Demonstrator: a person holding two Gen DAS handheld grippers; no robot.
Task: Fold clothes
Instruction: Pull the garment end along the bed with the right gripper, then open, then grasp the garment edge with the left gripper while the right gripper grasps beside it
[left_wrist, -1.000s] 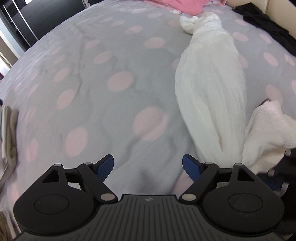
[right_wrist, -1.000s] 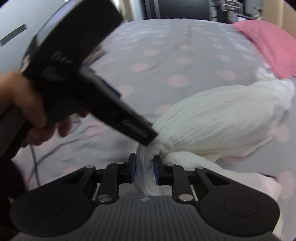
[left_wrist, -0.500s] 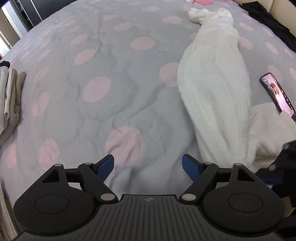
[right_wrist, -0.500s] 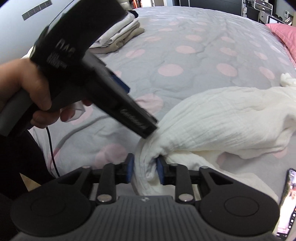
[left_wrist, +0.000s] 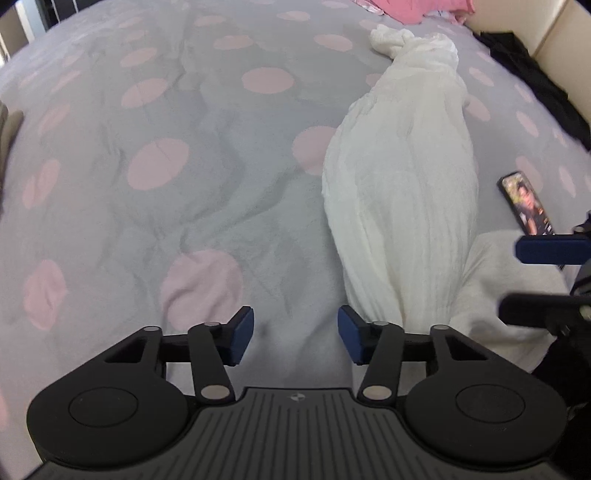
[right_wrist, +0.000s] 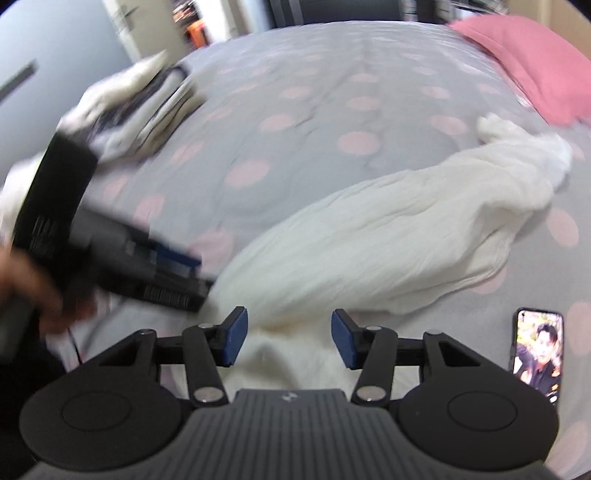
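Both grippers open over the bed, nothing gripped.
Long bunched white crinkled-cotton garment (left_wrist: 402, 192) lies twisted; left gripper (left_wrist: 295, 338) & right gripper (right_wrist: 287, 338) may grab several layers → crooked fold; black phone (right_wrist: 538, 341) nearby could snag.

So the bed (left_wrist: 207, 155) has a grey cover with pale pink dots all over, pretty rumpled through the middle. In the left wrist view, a long bunched white garment (left_wrist: 402, 192) lies on it, running from about 5 o'clock up to a knotted end near 1 o'clock. Just beside its near end is another white piece (left_wrist: 495, 280) at 4 o'clock. A phone (left_wrist: 526, 203) with its screen lit sits flat at 3 o'clock. Something pink (left_wrist: 417, 5) lies at 12, dark clothing (left_wrist: 535, 81) along the 2 o'clock edge. The right wrist view shows a blurry stack of light clothes (right_wrist: 147, 99) at 10 o'clock.
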